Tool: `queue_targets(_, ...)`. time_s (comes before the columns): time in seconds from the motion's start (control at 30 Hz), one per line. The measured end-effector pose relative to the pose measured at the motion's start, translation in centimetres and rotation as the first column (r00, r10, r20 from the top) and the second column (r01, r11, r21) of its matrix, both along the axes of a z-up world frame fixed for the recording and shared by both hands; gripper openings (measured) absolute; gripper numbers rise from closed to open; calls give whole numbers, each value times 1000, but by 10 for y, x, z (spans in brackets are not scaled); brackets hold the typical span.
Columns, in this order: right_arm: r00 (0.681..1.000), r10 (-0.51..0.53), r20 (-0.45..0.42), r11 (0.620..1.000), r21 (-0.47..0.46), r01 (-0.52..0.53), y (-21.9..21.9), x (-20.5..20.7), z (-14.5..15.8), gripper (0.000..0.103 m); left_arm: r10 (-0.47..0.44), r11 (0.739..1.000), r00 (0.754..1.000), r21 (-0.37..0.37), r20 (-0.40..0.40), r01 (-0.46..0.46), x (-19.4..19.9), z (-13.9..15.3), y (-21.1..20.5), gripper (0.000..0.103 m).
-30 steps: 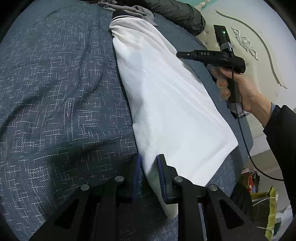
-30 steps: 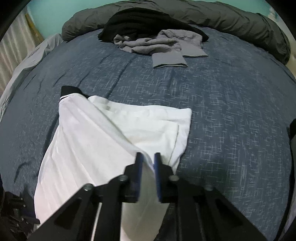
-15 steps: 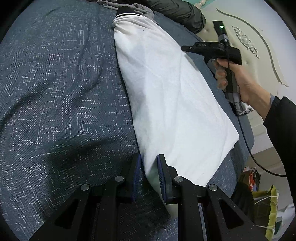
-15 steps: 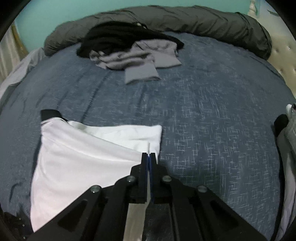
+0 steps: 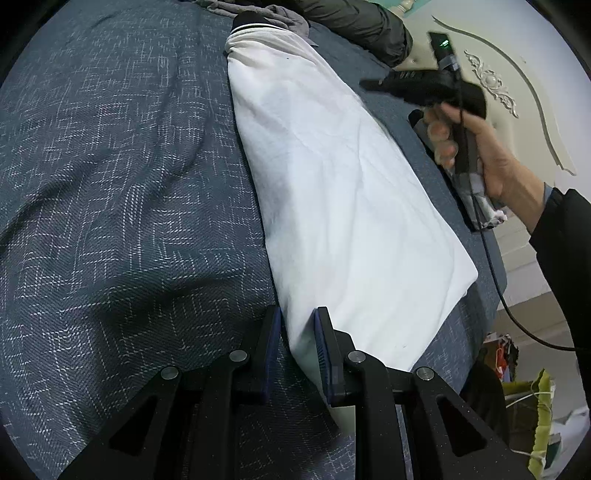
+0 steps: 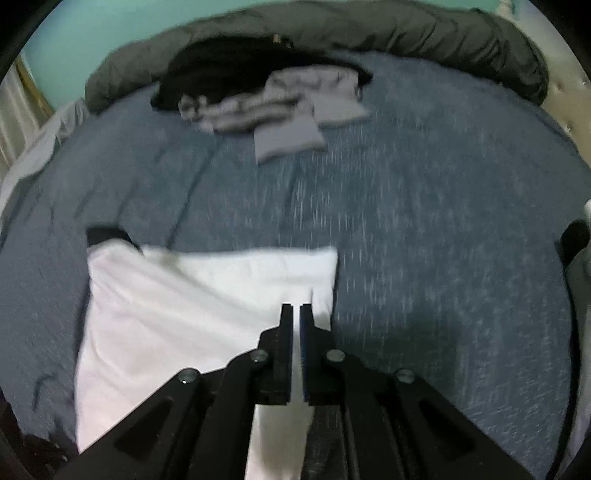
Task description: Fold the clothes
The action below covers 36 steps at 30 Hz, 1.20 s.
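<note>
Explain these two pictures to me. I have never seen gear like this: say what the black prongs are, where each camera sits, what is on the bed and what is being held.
There is no robot here. A person holds a hand-held gripper in each hand, and each one carries a wide-angle camera looking along its two fingers.

The left wrist view shows the left gripper with a fold of the white garment between its pads. That garment lies partly folded on the blue bedspread. The person's right hand hangs over the far side with the other gripper.

The right wrist view shows the right gripper nearly shut above the white garment, apparently empty. Beyond lie a crumpled grey garment, a black garment and a dark duvet.
</note>
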State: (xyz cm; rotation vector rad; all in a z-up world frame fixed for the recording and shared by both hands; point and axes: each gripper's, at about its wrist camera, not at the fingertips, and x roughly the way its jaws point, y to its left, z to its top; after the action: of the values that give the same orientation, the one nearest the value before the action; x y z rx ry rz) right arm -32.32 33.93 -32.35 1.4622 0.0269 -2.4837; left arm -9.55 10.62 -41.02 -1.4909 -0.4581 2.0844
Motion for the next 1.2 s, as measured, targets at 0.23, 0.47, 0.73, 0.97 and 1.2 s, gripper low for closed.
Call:
queue_targets(0.23, 988, 140, -64, 989, -45, -143, -47, -5, 31, 29, 2, 1000, 1000, 0, 1, -2, 0, 1, 3, 20)
queue_targets(0.47, 964, 266, -9, 964, 19, -266, -105, -16, 16, 29, 1, 1000, 1000, 8, 5, -1, 2, 2, 2, 20)
queue_targets(0.73, 964, 264, -34, 964, 46, -263, -116, -20, 9, 3, -2, 1000, 1000, 6, 4, 2, 5, 3, 2, 20)
queue_targets(0.97, 989, 139, -57, 989, 60, -136, -108, -39, 12, 2, -9, 1000, 1000, 0, 3, 9, 11, 5, 8, 20)
queue_targets(1.2, 992, 126, -24, 992, -5, -126, -102, -44, 6, 1, -9, 1000, 1000, 6, 9, 9, 13, 5, 9, 20)
